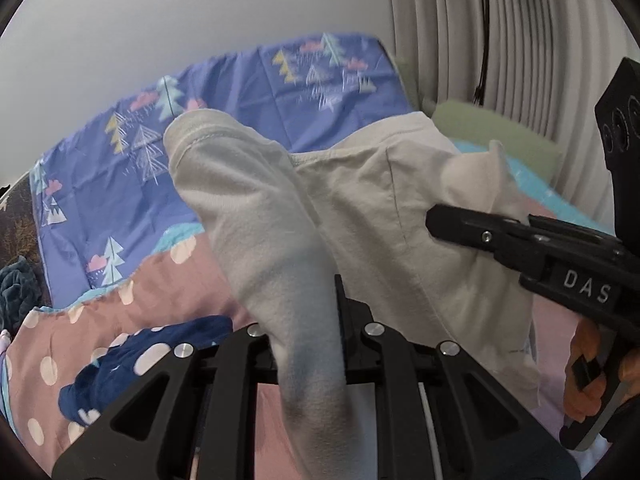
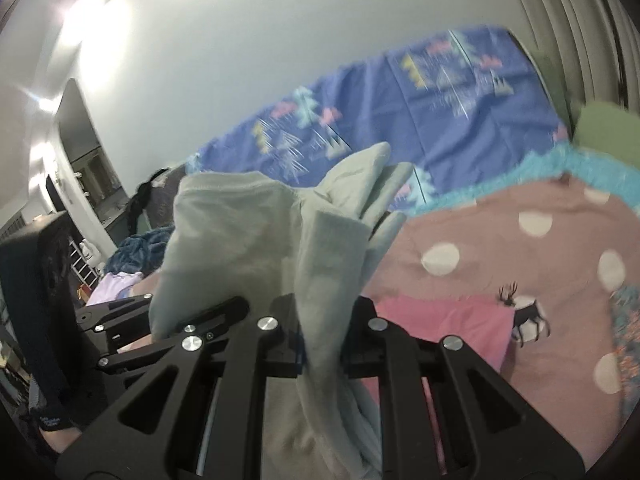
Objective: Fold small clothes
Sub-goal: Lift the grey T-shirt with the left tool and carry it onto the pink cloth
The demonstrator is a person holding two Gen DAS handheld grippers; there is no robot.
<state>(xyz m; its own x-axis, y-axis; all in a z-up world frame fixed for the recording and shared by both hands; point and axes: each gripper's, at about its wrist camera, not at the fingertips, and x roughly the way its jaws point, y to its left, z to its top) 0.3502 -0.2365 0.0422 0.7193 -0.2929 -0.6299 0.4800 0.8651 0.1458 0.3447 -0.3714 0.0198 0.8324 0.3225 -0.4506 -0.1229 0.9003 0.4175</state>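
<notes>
One pale garment [image 1: 360, 200] hangs in the air above the bed [image 1: 168, 280]. Two grippers hold it. The left gripper [image 1: 316, 320] has its jaws pinched narrow on one end of the cloth. The right gripper [image 2: 320, 344] has its jaws pinched narrow on the other end. One dark blue spotted cloth [image 1: 132, 360] lies on the bed below.

"DAS" in white on right gripper [image 1: 440, 220] body
</notes>
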